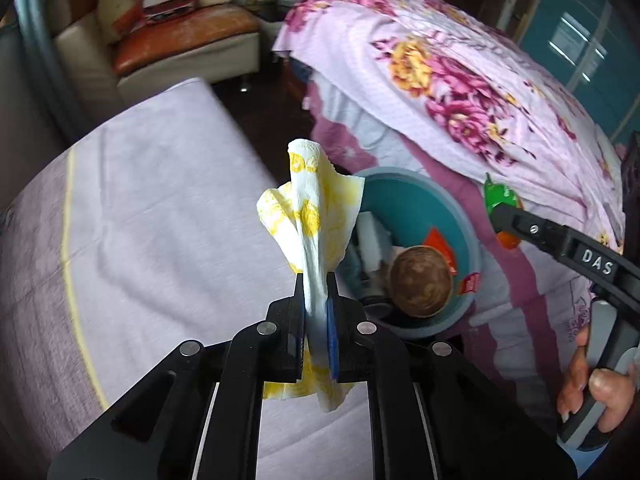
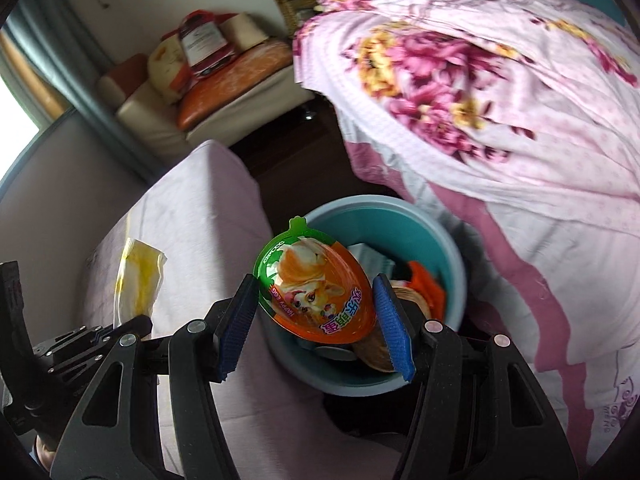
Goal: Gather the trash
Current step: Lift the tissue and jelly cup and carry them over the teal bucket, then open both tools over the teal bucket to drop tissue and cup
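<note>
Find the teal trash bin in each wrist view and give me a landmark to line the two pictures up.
Left wrist: the teal trash bin sits right of centre, behind the tissue.
Right wrist: the bin sits at centre, partly hidden by the egg-shaped package.
Shared landmark: the floral bedspread, upper right in both.

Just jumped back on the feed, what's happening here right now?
A person is collecting trash with a gripper in each hand. The left gripper is shut on a white and yellow paper napkin. The right gripper holds an orange and green egg-shaped package between its pads. Both hang near a teal bin that already has trash in it, standing on the floor by a bed with a floral cover. Nothing has been dropped yet.
</note>
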A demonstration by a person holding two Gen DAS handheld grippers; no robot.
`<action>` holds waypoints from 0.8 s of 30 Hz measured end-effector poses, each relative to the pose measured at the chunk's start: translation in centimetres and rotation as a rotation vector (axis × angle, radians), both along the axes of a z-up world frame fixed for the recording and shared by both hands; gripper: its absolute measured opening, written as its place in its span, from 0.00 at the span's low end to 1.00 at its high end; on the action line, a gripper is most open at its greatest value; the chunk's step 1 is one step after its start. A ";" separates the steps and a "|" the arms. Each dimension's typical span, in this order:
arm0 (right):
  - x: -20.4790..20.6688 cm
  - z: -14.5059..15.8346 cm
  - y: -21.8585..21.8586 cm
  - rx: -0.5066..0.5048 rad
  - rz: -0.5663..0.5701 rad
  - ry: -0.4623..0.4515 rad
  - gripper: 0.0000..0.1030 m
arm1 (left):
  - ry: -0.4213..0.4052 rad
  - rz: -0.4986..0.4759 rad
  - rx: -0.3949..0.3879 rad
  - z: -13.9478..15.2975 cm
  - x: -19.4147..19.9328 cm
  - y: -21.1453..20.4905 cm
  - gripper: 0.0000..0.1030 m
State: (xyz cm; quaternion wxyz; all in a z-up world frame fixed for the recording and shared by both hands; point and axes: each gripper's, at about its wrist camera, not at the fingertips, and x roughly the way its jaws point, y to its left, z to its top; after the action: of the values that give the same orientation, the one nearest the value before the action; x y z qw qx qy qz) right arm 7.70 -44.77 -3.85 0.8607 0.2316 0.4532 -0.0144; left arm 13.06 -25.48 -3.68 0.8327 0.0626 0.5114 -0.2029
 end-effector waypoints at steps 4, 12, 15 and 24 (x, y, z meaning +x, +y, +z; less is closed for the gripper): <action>-0.4 -0.8 -1.7 0.012 -0.023 0.021 0.55 | 0.031 -0.041 0.005 -1.2 0.7 -2.3 0.09; -0.1 -2.4 -3.6 0.030 -0.045 0.056 0.55 | 0.076 -0.084 0.005 -3.0 1.7 -5.0 0.11; -0.1 -2.8 -3.8 0.032 -0.050 0.069 0.55 | 0.092 -0.077 0.003 -3.4 2.2 -5.4 0.27; 0.2 -3.6 -3.7 0.034 -0.050 0.095 0.55 | 0.052 -0.021 0.016 -3.2 2.4 -4.2 0.88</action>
State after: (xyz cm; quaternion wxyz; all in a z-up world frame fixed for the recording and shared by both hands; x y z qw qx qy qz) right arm 7.92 -48.44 -7.41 0.8335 0.2567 0.4878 -0.0391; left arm 15.49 -29.65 -6.90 0.8164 0.0694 0.5339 -0.2090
